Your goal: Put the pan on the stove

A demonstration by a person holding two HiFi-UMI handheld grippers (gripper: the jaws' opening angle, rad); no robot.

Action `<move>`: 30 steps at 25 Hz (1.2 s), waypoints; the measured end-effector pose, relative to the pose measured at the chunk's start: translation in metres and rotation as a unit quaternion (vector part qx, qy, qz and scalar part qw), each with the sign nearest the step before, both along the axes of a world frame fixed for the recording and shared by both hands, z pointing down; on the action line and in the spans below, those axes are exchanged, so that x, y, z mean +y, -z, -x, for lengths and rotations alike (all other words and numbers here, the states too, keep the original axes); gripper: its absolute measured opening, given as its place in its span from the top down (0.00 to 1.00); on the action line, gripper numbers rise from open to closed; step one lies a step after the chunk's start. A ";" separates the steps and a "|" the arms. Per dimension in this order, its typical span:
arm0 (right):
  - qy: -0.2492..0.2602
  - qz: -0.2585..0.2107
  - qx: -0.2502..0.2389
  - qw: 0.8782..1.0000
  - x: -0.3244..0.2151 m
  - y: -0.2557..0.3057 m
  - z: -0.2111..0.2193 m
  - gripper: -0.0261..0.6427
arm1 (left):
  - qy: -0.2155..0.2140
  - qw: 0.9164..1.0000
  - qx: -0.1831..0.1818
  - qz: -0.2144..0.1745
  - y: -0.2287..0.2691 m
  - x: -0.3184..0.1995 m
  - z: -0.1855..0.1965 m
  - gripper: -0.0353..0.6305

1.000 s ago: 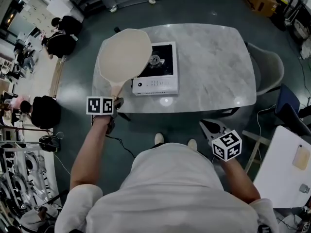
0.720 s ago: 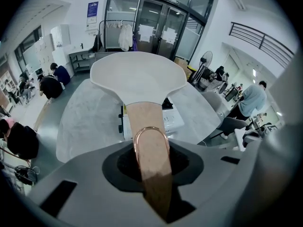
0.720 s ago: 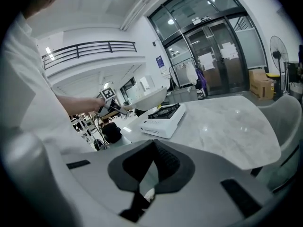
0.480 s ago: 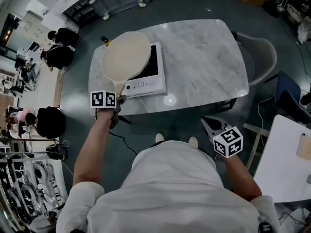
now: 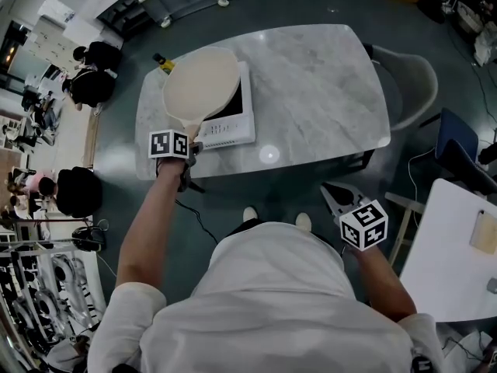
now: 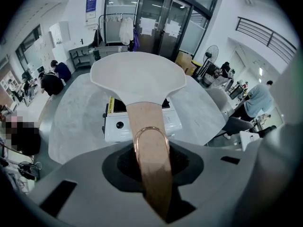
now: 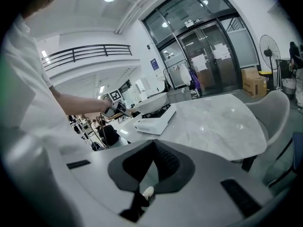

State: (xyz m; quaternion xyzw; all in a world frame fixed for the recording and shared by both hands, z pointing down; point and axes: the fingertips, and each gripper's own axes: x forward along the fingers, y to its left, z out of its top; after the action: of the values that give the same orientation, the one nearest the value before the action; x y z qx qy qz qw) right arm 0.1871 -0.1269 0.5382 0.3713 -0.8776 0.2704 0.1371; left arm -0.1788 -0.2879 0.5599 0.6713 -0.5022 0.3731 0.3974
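- Left gripper (image 5: 181, 148) is clamped on the wooden handle of the pan (image 5: 200, 84). In the left gripper view (image 6: 154, 174) the handle runs straight out between the jaws, with a copper ring looped over its end.
- From the grip, the handle rises away from the person to the pan's pale round bowl (image 6: 137, 77).
- In the head view the pan covers the left and far part of the stove (image 5: 229, 127). The stove's white front panel shows just beside the handle.
- In the right gripper view the pan (image 7: 152, 100) shows low over the stove (image 7: 154, 117). I cannot tell whether its bottom touches the burner.
- In the left gripper view the stove (image 6: 118, 126) is a flat white box with a dark top.
- It stands on the marble bench (image 5: 311, 92) near the left edge, close to the near left corner.
- A small yellow and black thing (image 5: 161, 62) shows at the bench's left edge, just past the pan's far rim.
- Right gripper (image 5: 339, 198) hangs off the bench, in front of its near edge at the person's right side, over the floor.
- Its jaws stand a little apart with nothing between them (image 7: 149, 174). Only the floor shows through the gap.
- A grey chair (image 5: 411, 84) stands at the bench's right edge.
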 end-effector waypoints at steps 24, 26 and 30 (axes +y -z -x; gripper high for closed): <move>0.012 0.017 -0.001 1.000 0.003 -0.007 -0.009 0.95 | 0.023 0.999 -0.009 -0.022 -0.021 -0.005 -0.009 0.74; 0.014 0.019 -0.001 1.000 0.002 -0.007 -0.007 0.95 | 0.024 0.999 -0.011 -0.024 -0.020 -0.006 -0.008 0.73; 0.017 0.021 -0.002 1.000 0.001 -0.008 -0.006 0.95 | 0.014 1.000 -0.014 -0.016 -0.020 -0.005 -0.008 0.72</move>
State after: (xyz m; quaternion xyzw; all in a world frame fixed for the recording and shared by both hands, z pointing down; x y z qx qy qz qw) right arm 0.1929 -0.1260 0.5462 0.3523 -0.8783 0.2875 0.1478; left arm -0.1704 -0.2928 0.5801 0.6651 -0.5231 0.3688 0.3847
